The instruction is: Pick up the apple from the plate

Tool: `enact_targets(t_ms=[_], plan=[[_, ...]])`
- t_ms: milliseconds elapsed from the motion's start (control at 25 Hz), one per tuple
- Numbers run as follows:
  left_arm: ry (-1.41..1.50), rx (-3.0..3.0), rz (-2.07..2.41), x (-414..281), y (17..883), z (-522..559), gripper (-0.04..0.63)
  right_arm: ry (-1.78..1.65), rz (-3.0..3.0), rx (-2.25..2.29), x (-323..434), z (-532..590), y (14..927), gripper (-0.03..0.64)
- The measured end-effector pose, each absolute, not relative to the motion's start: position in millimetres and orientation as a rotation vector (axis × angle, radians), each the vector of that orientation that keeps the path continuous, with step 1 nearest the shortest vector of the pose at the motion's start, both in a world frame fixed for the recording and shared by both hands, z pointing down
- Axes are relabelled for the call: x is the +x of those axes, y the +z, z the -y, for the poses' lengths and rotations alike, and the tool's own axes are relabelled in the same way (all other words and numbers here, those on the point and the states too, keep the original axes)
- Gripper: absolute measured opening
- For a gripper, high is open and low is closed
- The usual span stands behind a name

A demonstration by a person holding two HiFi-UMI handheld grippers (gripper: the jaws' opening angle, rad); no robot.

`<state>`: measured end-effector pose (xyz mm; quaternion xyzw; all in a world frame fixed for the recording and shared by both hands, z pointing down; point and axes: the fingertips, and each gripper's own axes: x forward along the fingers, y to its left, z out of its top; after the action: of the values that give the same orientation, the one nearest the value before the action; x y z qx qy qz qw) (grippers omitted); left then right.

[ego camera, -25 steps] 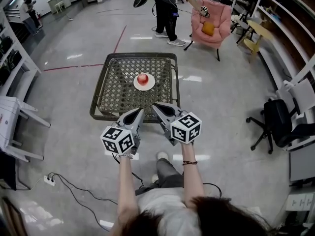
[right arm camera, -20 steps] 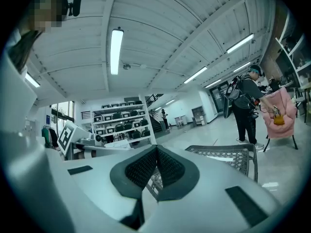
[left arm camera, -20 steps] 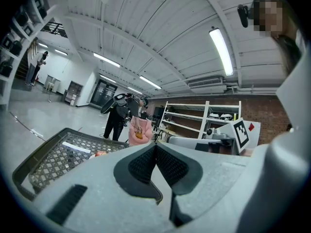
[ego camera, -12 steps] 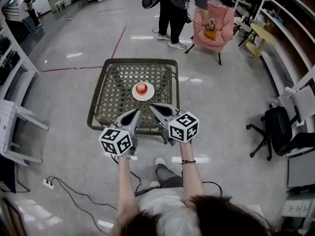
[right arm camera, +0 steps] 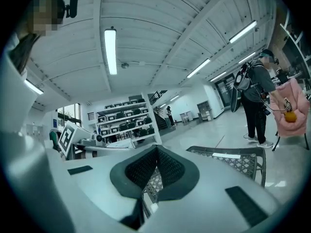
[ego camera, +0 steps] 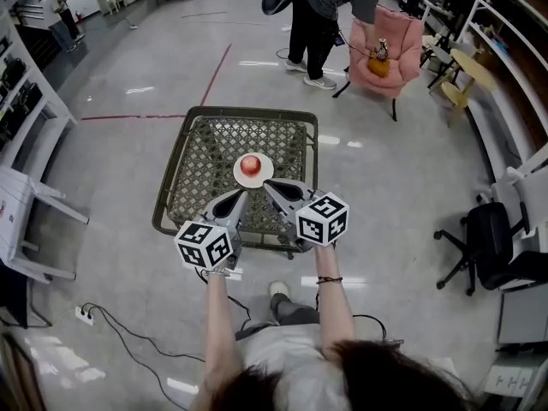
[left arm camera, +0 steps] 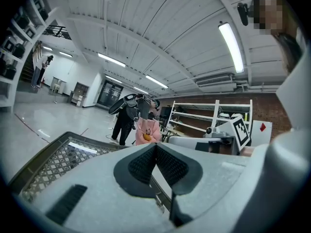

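The apple (ego camera: 250, 164) sits on a white plate (ego camera: 239, 174) near the middle of the mesh table (ego camera: 248, 110), with nothing touching it. The person holds both grippers out side by side over the table's near edge, their tips angled toward each other and close to the plate's near rim when seen from above. The left gripper (ego camera: 243, 193) has its jaws pressed together on nothing, and the right gripper (ego camera: 267, 184) is likewise closed and empty. Beyond the table someone (ego camera: 318, 15) stands beside a pink chair (ego camera: 392, 48).
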<state>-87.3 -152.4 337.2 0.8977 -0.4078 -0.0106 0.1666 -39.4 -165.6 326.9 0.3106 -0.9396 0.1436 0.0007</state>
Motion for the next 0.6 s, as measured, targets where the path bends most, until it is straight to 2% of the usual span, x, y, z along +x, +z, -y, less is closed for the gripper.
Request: enact_targets(t_ms=[600], plan=[[-0.011, 2.502, 1.213, -86, 357, 183, 0.011, 0.510, 2.931, 0.946, -38, 202, 348, 0.009]])
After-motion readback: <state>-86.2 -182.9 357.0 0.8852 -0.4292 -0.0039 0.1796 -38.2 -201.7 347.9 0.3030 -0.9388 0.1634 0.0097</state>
